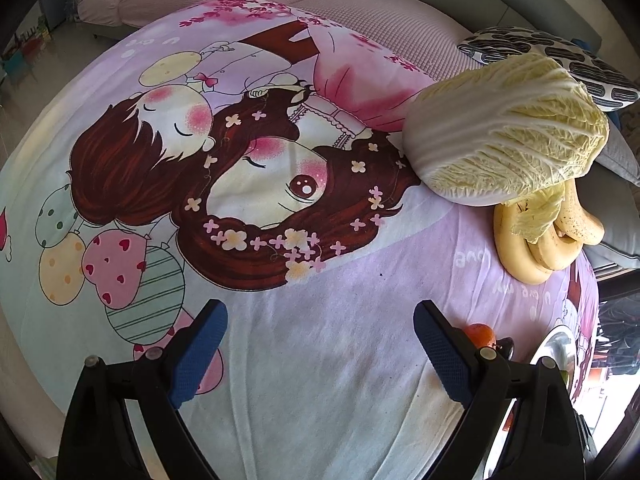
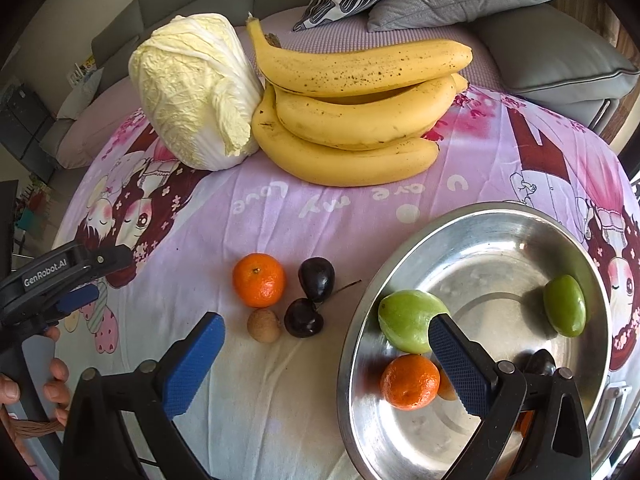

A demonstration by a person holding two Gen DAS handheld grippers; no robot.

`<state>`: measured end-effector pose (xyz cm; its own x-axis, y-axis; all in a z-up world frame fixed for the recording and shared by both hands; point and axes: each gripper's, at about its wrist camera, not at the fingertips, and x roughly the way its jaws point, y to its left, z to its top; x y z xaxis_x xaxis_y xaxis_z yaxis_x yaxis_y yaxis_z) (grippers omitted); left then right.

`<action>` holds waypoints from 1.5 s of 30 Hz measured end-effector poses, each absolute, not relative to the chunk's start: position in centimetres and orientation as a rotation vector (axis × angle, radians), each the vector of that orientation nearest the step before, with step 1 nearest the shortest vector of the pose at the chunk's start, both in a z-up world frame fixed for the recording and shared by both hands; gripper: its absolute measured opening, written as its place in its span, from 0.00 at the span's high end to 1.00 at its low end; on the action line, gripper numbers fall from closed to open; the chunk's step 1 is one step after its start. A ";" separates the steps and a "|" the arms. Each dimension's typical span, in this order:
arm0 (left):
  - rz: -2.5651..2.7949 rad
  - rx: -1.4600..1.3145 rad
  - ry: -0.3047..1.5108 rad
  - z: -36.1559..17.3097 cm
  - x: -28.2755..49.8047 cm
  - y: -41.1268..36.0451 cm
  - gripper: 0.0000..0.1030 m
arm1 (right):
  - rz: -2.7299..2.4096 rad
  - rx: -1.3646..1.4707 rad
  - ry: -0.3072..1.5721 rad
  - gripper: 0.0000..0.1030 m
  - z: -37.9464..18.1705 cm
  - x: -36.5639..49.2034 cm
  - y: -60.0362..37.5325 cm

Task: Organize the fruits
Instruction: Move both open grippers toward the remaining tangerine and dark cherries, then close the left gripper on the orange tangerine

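Right claw (image 2: 324,364): jaws spread wide, nothing between them; it hangs over the printed cloth (image 2: 280,380) with its right finger across the near rim of the steel bowl (image 2: 496,240).
Left claw (image 1: 320,344): jaws also spread wide and empty, above bare cloth; in the right wrist view it shows at the far left edge.
Loose fruit: a tangerine (image 2: 259,280), two dark plums (image 2: 316,278) and a small brown longan (image 2: 264,325) lie on the cloth just ahead of the right claw, between its fingers and slightly left of the bowl.
Fruit in bowl: a green fruit (image 2: 404,320) touching the right finger's tip, a second green fruit (image 2: 565,311) at the far side, a second tangerine (image 2: 409,381) near the rim; more is partly hidden behind the finger.
Back of bench: banana bunch (image 2: 356,120) lying against a napa cabbage (image 2: 192,92), well beyond both claws.
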<state>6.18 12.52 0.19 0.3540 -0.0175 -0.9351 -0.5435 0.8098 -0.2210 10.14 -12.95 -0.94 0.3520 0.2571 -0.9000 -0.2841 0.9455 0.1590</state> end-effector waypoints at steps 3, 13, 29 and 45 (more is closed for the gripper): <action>0.347 -0.550 1.165 0.3 6.4 12.1 0.08 | 0.344 -0.020 1.155 0.00 -1.1 10.4 -13.1; 0.262 -0.492 1.097 0.4 7.8 10.0 0.08 | 0.349 0.030 1.134 0.00 -1.4 11.5 -14.0; 0.146 -0.407 1.196 -0.6 10.5 6.5 0.08 | 0.286 0.055 1.135 0.00 -1.9 12.9 -16.1; 0.000 -0.512 1.280 -2.9 13.1 2.0 0.22 | 0.286 0.007 1.146 0.00 -2.6 13.3 -15.2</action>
<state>13.05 1.98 -2.89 0.3026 -0.2789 -0.9114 -0.2790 0.8884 -0.3645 13.33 -15.24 -2.58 0.3797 0.2273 -0.8967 -0.2205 0.9636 0.1509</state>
